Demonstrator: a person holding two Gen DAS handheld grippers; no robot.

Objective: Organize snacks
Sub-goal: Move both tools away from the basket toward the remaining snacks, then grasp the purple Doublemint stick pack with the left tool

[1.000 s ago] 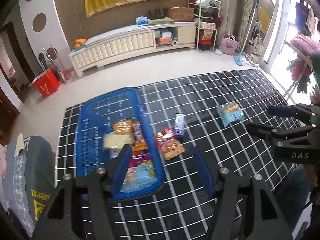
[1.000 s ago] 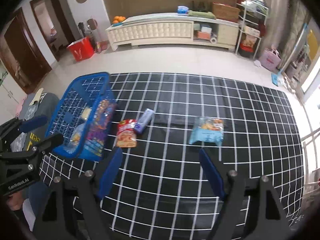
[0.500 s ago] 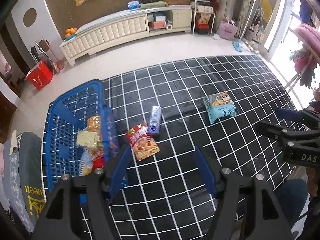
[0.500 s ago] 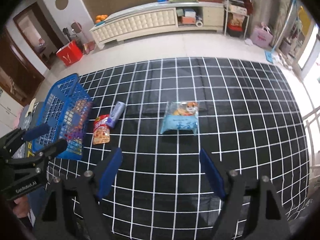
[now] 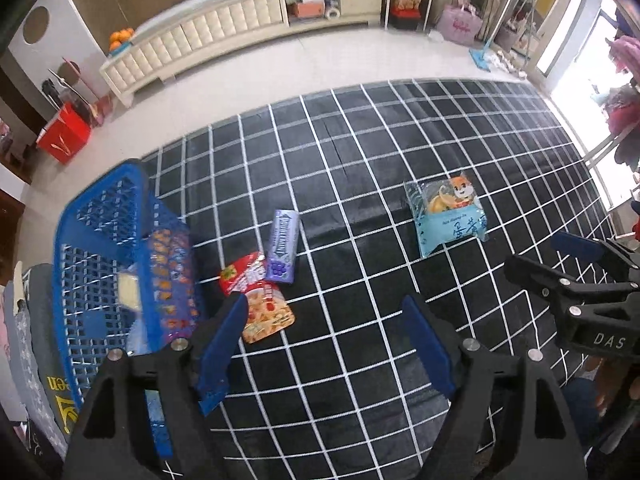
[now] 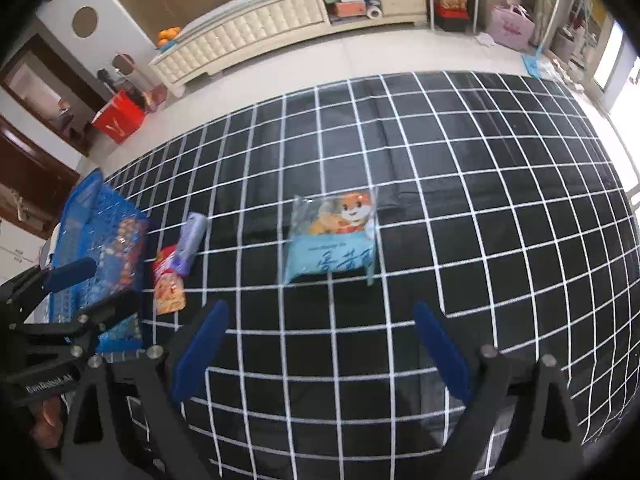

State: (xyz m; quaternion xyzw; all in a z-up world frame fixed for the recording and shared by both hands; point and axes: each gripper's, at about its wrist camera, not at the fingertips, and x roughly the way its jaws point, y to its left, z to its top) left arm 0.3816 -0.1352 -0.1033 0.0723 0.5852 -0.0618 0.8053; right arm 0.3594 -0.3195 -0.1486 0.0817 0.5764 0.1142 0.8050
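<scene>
Both grippers have dropped closer to the grid mat [image 5: 360, 160] and swung off the blue basket [image 5: 104, 248] toward the loose snacks – a sec ago the left view was centred on the basket, now it's on the mat to its right. Left gripper [image 5: 324, 316]: jaws opening, roughly mid-wide, nothing btwn them. Right gripper [image 6: 320, 320]: jaws opening, near full spread, also empty. Reads as the next pick-up starting, w/ each gripper lining up on its own item.

Still out on the mat: red snack pouch [image 5: 260, 300] just beside the basket's right wall, purple pack [image 5: 283, 246] touching its upper edge, and a light-blue bag [image 6: 334, 238] well apart to the right – that one sits dead ahead of the right gripper.

Basket holds several packets already: an orange-patterned one against the right wall, a pale flat one nearer the middle; rest too blurred to tell.
</scene>
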